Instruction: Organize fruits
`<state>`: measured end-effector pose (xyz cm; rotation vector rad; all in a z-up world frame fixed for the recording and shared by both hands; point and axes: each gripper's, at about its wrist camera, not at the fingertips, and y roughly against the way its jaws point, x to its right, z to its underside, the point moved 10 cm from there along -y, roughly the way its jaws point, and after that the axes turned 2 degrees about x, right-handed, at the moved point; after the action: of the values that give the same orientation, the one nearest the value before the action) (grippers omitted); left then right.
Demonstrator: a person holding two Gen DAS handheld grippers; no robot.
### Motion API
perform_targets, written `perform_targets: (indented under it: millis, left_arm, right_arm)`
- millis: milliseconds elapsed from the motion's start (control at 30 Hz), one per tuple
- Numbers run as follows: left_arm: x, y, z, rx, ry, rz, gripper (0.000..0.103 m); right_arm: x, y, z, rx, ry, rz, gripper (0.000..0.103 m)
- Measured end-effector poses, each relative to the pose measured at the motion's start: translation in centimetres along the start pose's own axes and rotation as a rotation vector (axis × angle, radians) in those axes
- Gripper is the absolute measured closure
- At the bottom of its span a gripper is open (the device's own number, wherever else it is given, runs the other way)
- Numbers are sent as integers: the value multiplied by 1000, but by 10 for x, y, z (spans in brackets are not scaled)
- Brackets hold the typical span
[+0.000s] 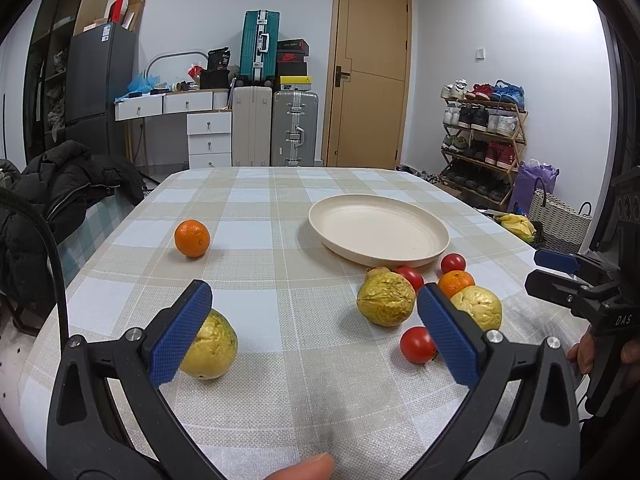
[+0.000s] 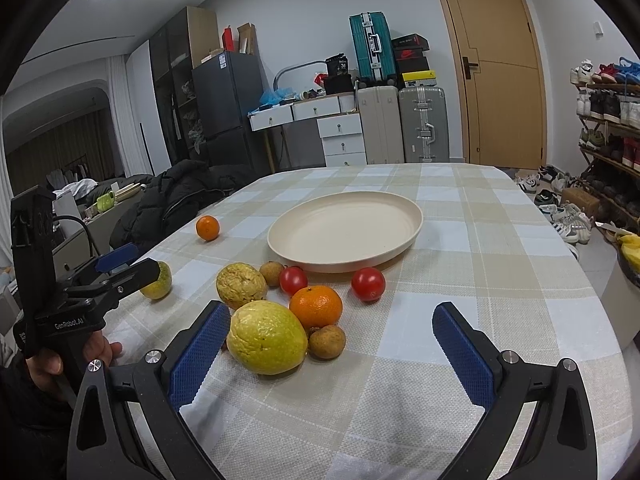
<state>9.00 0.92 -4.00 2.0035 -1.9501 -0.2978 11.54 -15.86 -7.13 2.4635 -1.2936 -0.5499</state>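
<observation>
Both wide-open grippers, left (image 1: 312, 332) and right (image 2: 332, 354), empty-handed; beyond, cream plate (image 2: 404, 236) apparently bare, fruit beside it.

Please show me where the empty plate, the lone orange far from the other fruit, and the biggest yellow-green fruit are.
plate (image 2: 404, 236), right wrist view, on its near right rim.
lone orange (image 1: 192, 238), left wrist view, middle of its peel.
biggest yellow-green fruit (image 2: 266, 338), right wrist view, middle of its skin.

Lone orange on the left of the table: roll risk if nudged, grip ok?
The lone orange looks round and sits free on flat cloth, so a nudge probably rolls it. Its dimpled peel should grip fine. It looks firm, likely tolerating a moderate squeeze.
</observation>
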Motion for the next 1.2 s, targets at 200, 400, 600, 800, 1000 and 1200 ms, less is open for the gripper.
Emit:
perform_targets:
  millis: [200, 400, 600, 800, 1000, 1200]
  left_arm:
    - [0, 0, 0, 1, 0, -1, 1]
    - [1, 0, 0, 1, -1, -1, 1]
    - [1, 0, 0, 1, -1, -1, 1]
    - [1, 0, 0, 1, -1, 0, 1]
    - [0, 0, 0, 1, -3, -1, 1]
    - [1, 0, 0, 1, -1, -1, 1]
  right_arm:
    - [2, -1, 1, -3, -4, 4, 0]
    - [6, -1, 0, -3, -25, 6, 0]
    - [8, 0, -1, 0, -41, 5, 0]
    - [9, 0, -2, -1, -31, 11, 0]
    - [9, 1, -2, -1, -29, 14, 0]
    - [8, 1, -1, -6, -25, 18, 0]
